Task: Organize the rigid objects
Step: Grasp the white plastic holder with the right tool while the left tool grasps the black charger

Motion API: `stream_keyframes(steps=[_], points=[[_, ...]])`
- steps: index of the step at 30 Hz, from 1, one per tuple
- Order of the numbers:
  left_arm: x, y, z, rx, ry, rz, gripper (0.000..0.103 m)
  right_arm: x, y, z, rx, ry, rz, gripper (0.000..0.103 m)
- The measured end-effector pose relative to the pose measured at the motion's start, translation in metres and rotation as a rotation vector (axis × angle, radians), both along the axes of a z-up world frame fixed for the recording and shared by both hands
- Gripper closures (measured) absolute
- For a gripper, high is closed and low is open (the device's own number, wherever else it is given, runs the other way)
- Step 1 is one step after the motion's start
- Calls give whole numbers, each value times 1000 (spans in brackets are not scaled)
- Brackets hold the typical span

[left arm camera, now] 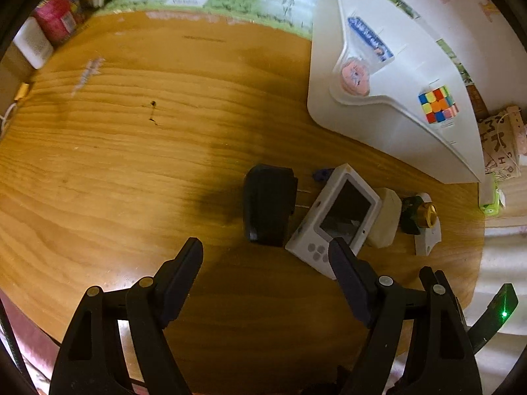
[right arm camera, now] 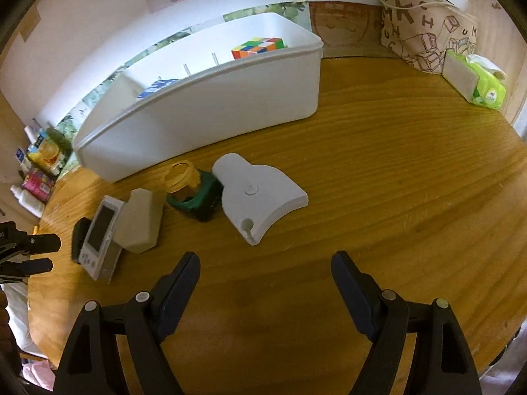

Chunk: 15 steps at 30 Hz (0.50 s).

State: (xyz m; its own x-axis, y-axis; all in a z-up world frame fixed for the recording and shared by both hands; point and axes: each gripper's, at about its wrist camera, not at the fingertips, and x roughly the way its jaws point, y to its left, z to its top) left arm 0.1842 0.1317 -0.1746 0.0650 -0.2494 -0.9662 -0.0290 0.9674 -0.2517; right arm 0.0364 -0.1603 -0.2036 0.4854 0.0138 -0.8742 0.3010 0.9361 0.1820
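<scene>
A black plug adapter (left arm camera: 268, 209), a white handheld console (left arm camera: 336, 220), a cream block (left arm camera: 385, 217), a green-and-gold piece (left arm camera: 418, 214) and a white curved part (left arm camera: 428, 237) lie in a row on the wooden table. My left gripper (left arm camera: 265, 247) hangs open just short of the adapter, and its right finger overlaps the console's near corner in this view. My right gripper (right arm camera: 266, 260) is open over bare wood, nearer than the white curved part (right arm camera: 263, 197). The left gripper's fingers (right arm camera: 39, 243) show at the left edge beside the console (right arm camera: 102, 243).
A long white bin (right arm camera: 204, 115) stands behind the row, holding a colour cube (right arm camera: 258, 47) and a blue packet (right arm camera: 154, 87). A printed bag (right arm camera: 425, 33) and a green tissue pack (right arm camera: 474, 79) sit far right. Bottles and cartons (right arm camera: 36, 177) crowd the far left. A wall runs behind the bin.
</scene>
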Motion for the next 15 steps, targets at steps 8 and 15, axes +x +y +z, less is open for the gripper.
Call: stream_keyframes(steps=[8, 15], points=[[19, -6, -23, -1, 80, -22, 23, 11, 2, -7, -39, -4, -24, 21], [30, -15, -33, -21, 114, -38, 24, 21, 2, -9, -65, -18, -17, 21]])
